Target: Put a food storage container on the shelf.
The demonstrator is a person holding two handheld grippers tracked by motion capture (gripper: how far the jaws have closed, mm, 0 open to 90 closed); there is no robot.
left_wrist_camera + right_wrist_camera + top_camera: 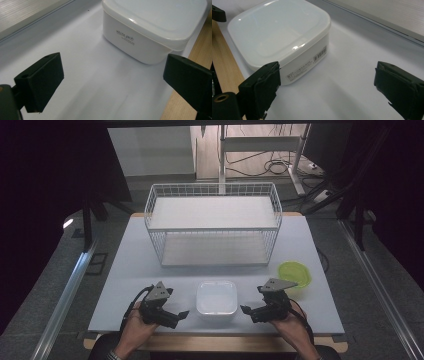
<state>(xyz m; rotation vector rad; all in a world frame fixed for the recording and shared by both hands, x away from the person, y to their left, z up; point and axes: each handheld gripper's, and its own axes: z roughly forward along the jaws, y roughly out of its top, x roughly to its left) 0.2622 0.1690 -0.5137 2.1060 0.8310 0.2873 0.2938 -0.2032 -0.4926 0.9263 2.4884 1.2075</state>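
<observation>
A white lidded container [216, 300] sits on the white table [130, 270], near its front edge, between the two grippers and touching neither. The lid is seated on the body. In the left gripper view the container [152, 27] lies ahead of the jaws, toward the right-hand jaw, with printed lettering on its side wall (a script line reading "White pack"). In the right gripper view it [282, 37] lies ahead and toward the left-hand jaw, a barcode label on its side.

The left gripper [181, 314] points at the container's left side, jaws spread wide with nothing between them. The right gripper [245, 309] points at its right side, jaws likewise apart and empty.

Just behind the right gripper sits a green bowl [295, 273]. Farther back, beyond both grippers, stands a white wire rack [212, 222] with two shelves.
</observation>
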